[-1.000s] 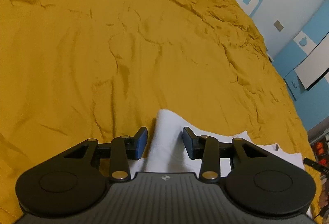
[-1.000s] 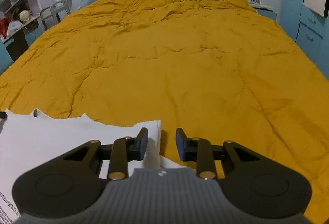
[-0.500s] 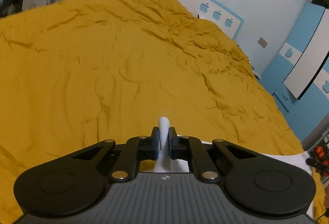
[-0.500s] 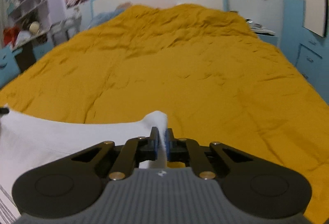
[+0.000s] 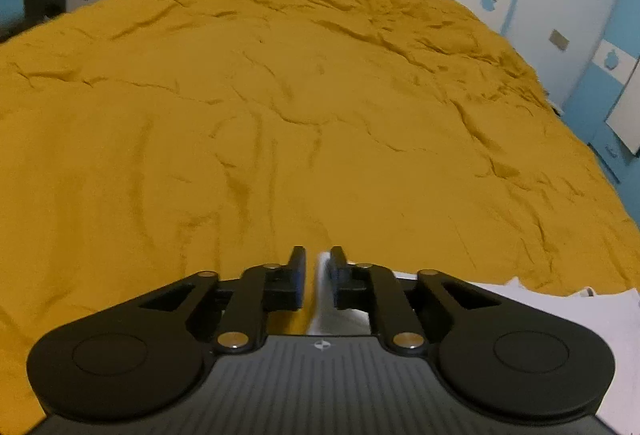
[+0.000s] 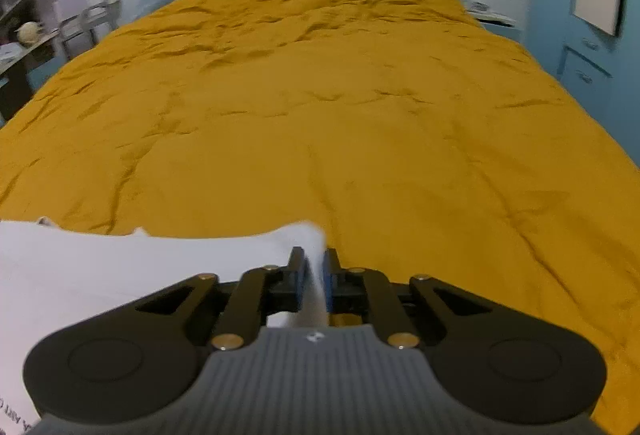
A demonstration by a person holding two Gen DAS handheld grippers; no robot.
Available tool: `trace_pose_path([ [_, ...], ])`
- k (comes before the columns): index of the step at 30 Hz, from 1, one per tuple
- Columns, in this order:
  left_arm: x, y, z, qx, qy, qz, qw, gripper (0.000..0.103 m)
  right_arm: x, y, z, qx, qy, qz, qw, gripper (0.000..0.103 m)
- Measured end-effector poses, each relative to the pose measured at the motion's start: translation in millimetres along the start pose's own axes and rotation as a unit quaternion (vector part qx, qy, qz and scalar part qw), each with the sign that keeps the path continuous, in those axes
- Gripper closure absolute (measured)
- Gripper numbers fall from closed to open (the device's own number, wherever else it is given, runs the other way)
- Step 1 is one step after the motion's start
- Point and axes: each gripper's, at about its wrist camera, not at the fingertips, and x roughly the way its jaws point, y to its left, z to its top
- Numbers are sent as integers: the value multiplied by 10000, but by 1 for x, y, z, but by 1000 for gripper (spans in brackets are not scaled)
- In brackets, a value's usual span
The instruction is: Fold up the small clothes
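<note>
1. Your left gripper [image 5: 317, 267] is easing its jaws apart, with a pinch of the white garment [image 5: 568, 311] between them but a gap showing on one side.
2. The garment is lying at the near edge of the yellow bedspread [image 5: 280, 115].
3. Your right gripper [image 6: 314, 269] is also opening slightly while gripping a raised fold.
4. Risk: loosening jaws are likely letting cloth slip, skewing the fold.

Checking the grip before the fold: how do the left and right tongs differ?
The left tongs show a gap beside the white garment, touching one pad only; the right tongs sandwich it. The garment spreads right of the left tongs, left of the right. Both are opening over the yellow bedspread.
</note>
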Motion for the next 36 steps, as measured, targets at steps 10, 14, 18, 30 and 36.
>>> trace_pose_path([
  [10, -89, 7, -17, 231, 283, -563, 9977, 76, -91, -14, -30, 415, 218, 234, 9986, 74],
  [14, -126, 5, -44, 382, 557, -535, 9963, 76, -135, -17, -66, 774, 476, 347, 9953, 73],
  [18, -163, 1, -82, 737, 500, -265, 9957, 76, -175, -21, -106, 974, 523, 181, 9937, 60],
  [30, -199, -5, -127, 448, 222, -332, 9982, 85, -217, -48, -178, 2851, 217, 627, 9562, 99],
  [36, -178, -2, -151, 685, 758, 187, 9946, 98, -211, -40, -192, 2532, 497, 214, 9659, 102],
])
